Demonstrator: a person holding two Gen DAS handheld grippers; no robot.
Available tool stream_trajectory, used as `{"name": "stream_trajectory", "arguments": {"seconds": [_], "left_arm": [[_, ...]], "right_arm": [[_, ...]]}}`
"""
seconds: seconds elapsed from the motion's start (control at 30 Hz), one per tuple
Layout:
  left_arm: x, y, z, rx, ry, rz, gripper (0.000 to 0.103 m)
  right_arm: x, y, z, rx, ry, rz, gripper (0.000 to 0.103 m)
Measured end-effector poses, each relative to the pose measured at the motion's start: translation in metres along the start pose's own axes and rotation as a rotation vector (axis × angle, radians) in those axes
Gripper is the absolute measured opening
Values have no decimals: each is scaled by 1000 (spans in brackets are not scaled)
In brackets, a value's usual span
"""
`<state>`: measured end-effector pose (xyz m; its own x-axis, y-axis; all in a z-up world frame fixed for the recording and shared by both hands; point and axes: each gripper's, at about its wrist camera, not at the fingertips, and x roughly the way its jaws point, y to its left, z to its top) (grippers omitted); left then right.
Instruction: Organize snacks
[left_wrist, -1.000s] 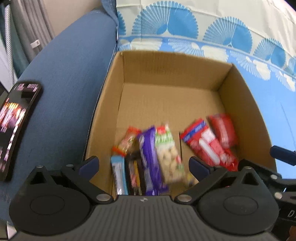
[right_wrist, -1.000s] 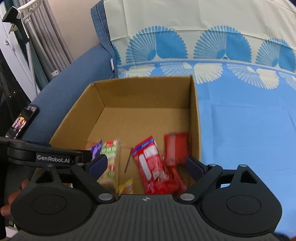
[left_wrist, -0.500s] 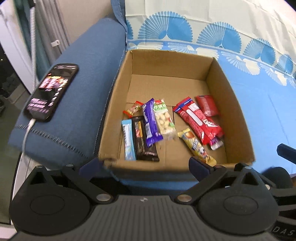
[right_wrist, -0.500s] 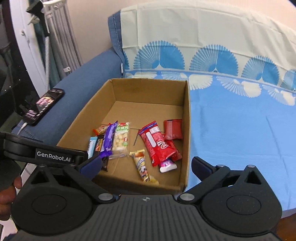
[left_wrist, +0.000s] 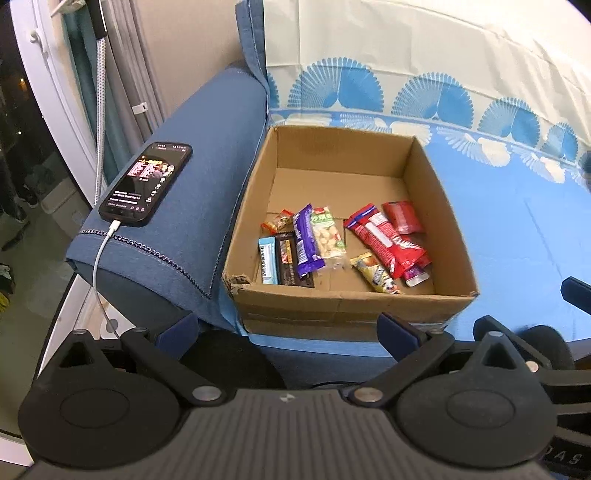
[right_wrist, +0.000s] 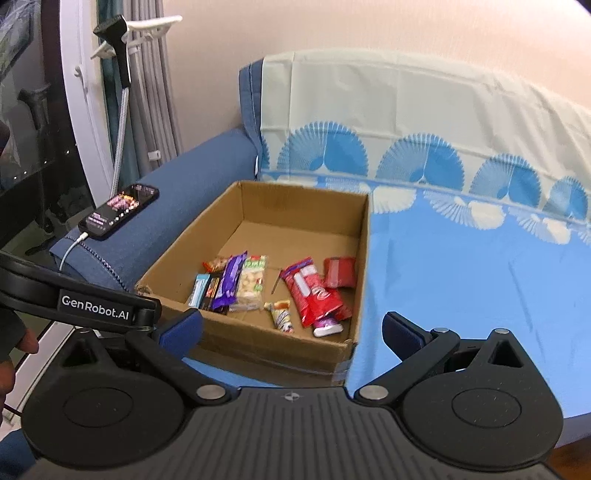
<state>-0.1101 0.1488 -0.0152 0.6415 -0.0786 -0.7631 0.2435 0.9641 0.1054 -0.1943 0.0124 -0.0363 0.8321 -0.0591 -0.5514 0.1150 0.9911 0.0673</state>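
Both grippers hang in front of the box's near wall, outside it, and point down into it. Your left gripper (left_wrist: 288, 328) has its jaws wide apart with nothing between them. Your right gripper (right_wrist: 291, 330) is the same: jaws spread, empty.

The snacks lie flat on the floor of the box (left_wrist: 343, 302), in its near half, in two groups.

- Left group: a blue bar (left_wrist: 267, 260), a dark bar (left_wrist: 286, 254), a purple bar (left_wrist: 306, 240) and a nut pack (left_wrist: 328, 238), side by side.
- Right group: a long red pack (left_wrist: 384, 240), a small red pack (left_wrist: 400, 218) and a yellow bar (left_wrist: 375, 275).

Each bar's long axis runs roughly from near wall to far wall; the long red pack and the yellow bar slant to the right as they come nearer.

Judged from both views, your left gripper sits nearer the left group and your right gripper nearer the right group. Any pick will likely need you to come over the near wall and set the jaws across a bar's short width.

A phone (left_wrist: 146, 184) rests on the sofa arm, left of the box and apart from it.
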Motion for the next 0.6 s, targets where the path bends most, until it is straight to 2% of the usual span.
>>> {"name": "stream_trajectory", "arguments": {"seconds": [0.3, 0.47, 0.6], "left_arm": [[-22, -10, -8, 35, -43, 23, 103], [-24, -16, -14, 74, -57, 99, 103], [-24, -17, -16, 82, -45, 87, 103]], "right_arm": [[-22, -5, -7, 7, -50, -13, 102], [-28, -6, -8, 20, -68, -16, 102], [-31, -4, -8, 21, -77, -18, 102]]}}
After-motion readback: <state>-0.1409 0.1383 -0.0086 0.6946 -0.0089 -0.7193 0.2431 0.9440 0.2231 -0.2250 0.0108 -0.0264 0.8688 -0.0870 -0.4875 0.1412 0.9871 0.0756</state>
